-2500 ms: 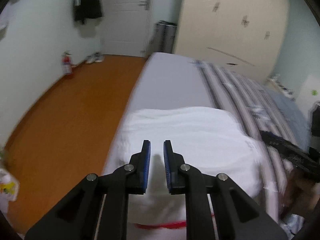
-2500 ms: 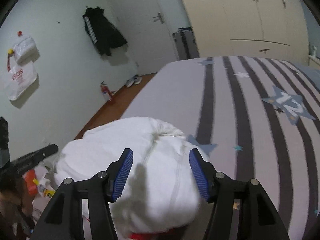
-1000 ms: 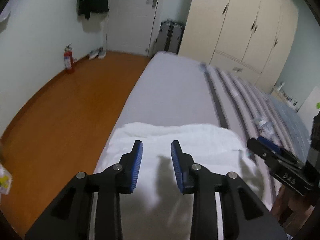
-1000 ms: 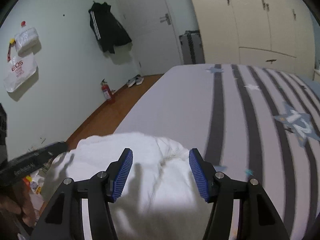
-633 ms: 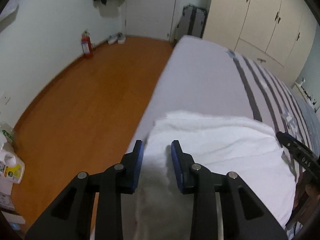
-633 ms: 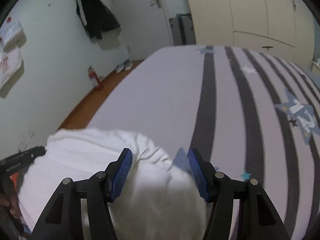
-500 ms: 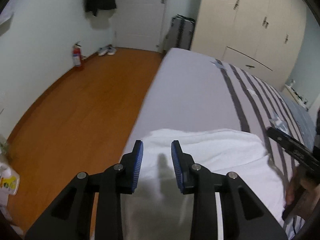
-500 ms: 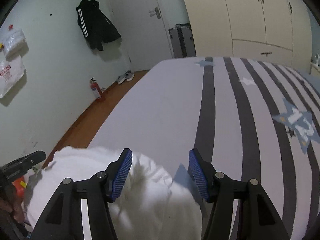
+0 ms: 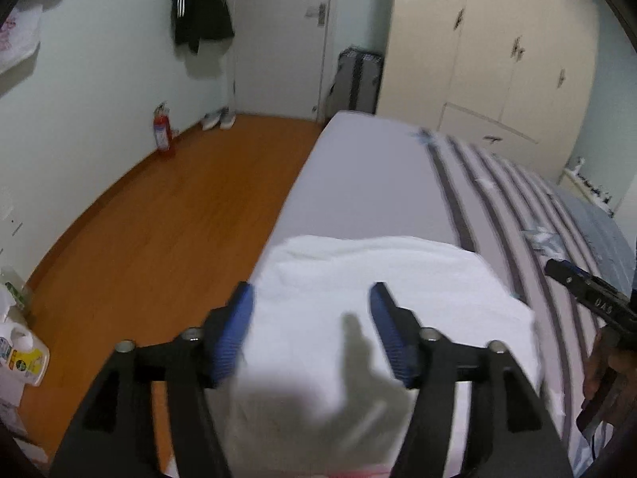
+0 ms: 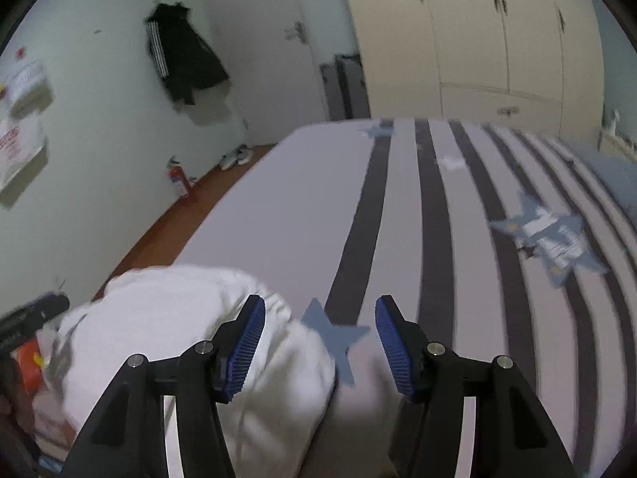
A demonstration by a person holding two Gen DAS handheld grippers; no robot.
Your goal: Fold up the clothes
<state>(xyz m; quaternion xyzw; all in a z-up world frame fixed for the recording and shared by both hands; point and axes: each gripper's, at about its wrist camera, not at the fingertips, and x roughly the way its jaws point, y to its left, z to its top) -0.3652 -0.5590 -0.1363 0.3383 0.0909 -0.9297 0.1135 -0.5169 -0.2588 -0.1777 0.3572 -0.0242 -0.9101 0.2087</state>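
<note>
A folded white garment (image 9: 358, 298) lies on the near left corner of the striped bed (image 9: 370, 183). My left gripper (image 9: 310, 318) is open and empty, above the garment's near part. In the right wrist view the white garment (image 10: 179, 318) is a rounded bundle at lower left. My right gripper (image 10: 318, 330) is open and empty, over the garment's right edge and a blue star on the bed (image 10: 398, 219). The right gripper's tip also shows at the far right of the left wrist view (image 9: 589, 298).
An orange wood floor (image 9: 159, 219) runs left of the bed. A red fire extinguisher (image 9: 161, 131) and shoes (image 9: 217, 119) stand by the far wall. A black jacket (image 9: 199, 4) hangs near the door. Cream wardrobes (image 9: 497, 59) stand behind the bed. Bottles (image 9: 20, 354) sit at lower left.
My left gripper has opened wide from a narrow gap. Both grippers have shifted above the garment; the right one now sits further right, over the garment's edge.
</note>
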